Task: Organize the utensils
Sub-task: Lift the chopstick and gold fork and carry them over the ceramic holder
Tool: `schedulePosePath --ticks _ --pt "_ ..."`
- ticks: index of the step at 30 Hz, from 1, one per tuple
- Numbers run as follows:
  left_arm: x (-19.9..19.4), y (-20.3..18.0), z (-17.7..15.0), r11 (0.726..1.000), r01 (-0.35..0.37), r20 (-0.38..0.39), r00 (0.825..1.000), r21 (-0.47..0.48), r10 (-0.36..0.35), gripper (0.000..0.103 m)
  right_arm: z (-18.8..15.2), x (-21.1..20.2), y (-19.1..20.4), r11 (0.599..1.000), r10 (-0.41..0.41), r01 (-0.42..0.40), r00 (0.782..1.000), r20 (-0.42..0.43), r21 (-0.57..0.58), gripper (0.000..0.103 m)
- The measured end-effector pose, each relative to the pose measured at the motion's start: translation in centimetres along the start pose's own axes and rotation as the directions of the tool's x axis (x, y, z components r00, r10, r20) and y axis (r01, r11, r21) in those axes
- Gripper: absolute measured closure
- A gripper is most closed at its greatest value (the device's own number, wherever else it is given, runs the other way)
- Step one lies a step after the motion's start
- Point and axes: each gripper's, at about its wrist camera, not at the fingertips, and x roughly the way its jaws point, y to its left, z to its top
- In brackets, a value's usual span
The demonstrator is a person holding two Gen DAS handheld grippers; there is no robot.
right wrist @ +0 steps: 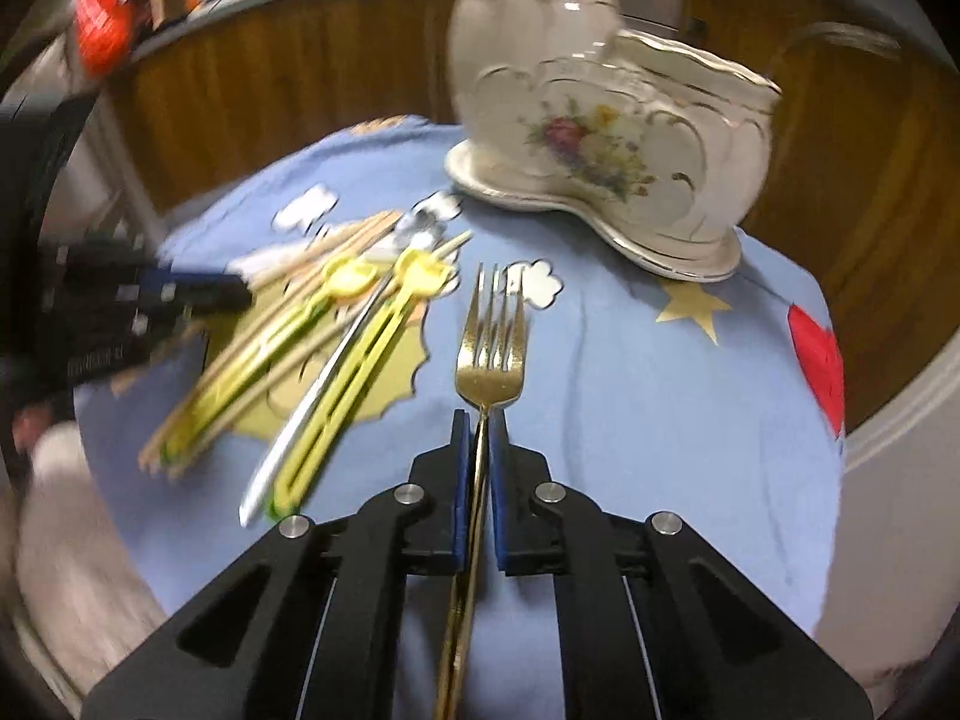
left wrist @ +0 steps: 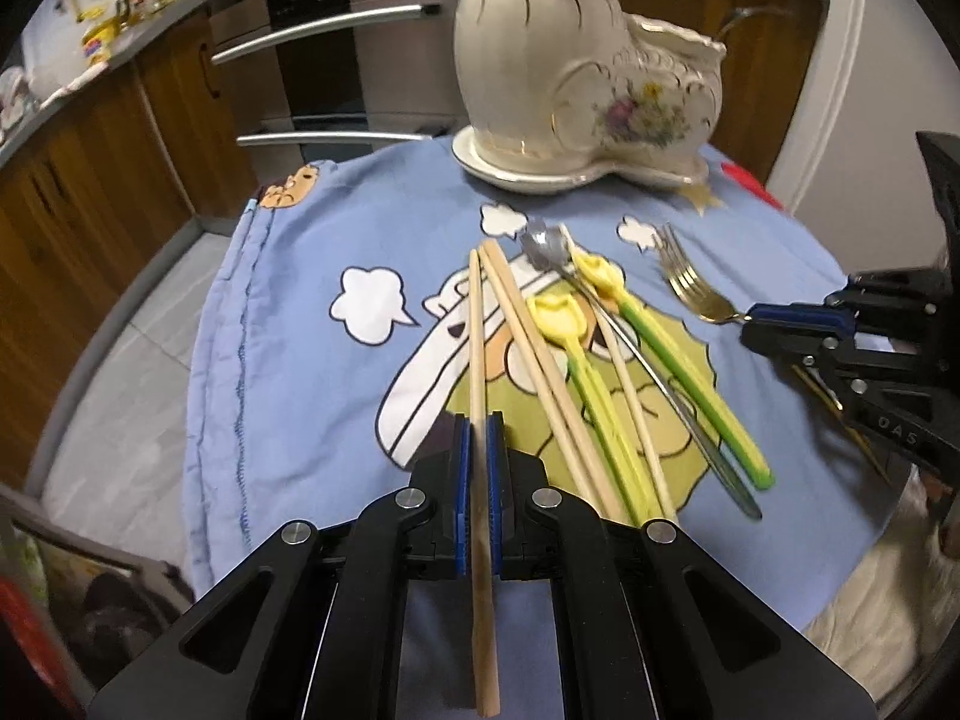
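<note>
Gripping a single chopstick [left wrist: 477, 324] in the left gripper [left wrist: 479, 420] and the gold fork [right wrist: 491, 354] by its handle in the right gripper [right wrist: 479, 420], both low over the blue cloth [left wrist: 288, 360], needing level lifts toward the ceramic holder [left wrist: 540, 60]

Chopstick [left wrist: 478, 348] end cut off below; utensil pile [right wrist: 288, 348] blurred.

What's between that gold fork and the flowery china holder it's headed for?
Nothing visible. The right gripper is shut on the gold fork, and only bare blue cloth lies between its tines and the china holder. The other utensils lie off to the left.
</note>
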Motion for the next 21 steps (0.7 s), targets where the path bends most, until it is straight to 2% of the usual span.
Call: schedulePosePath --ticks 3,6,9,10,11,14,16,20,21 --pt "0.3 0.4 0.7 0.999 0.024 -0.046 0.999 -0.027 -0.026 0.092 -0.1 0.0 -0.3 1.000 0.017 -0.017 1.000 -0.008 0.007 0.095" --pt "0.8 0.2 1.4 1.000 0.015 -0.057 0.998 -0.024 -0.017 0.087 -0.3 -0.1 -0.3 1.000 0.026 -0.026 1.000 -0.001 0.014 0.095" --pt "1.0 -0.1 1.7 1.000 -0.006 -0.059 0.998 -0.001 0.006 0.088 -0.6 0.0 -0.9 0.997 0.057 -0.058 0.998 0.022 0.058 0.096" --pt "1.0 -0.2 1.7 1.000 -0.018 -0.056 0.998 0.008 0.018 0.094 -0.6 0.1 -1.0 0.996 0.062 -0.064 0.998 0.027 0.062 0.096" --pt "1.0 -0.3 1.5 0.999 -0.041 -0.047 0.998 0.032 0.042 0.096 -0.7 0.0 -1.0 0.996 0.065 -0.066 0.997 0.029 0.065 0.096" --pt "0.8 -0.3 1.2 0.998 -0.038 -0.021 0.999 0.040 0.039 0.096 -0.6 -0.4 -1.0 0.995 0.073 -0.076 0.996 0.046 0.068 0.097" --pt "0.6 -0.1 0.9 0.998 -0.039 0.005 0.999 0.039 0.039 0.096 -0.4 -1.5 -1.3 0.994 0.079 -0.085 0.993 0.087 0.075 0.097" --pt "-0.7 0.4 0.5 1.000 -0.026 0.098 0.995 0.016 0.024 0.097 0.0 -3.9 -1.7 0.993 0.069 -0.086 0.979 0.189 0.083 0.098" --pt "-1.3 0.5 0.4 1.000 -0.011 0.141 0.990 0.011 0.009 0.096 0.1 -4.3 -1.9 0.992 0.070 -0.091 0.975 0.211 0.092 0.098"
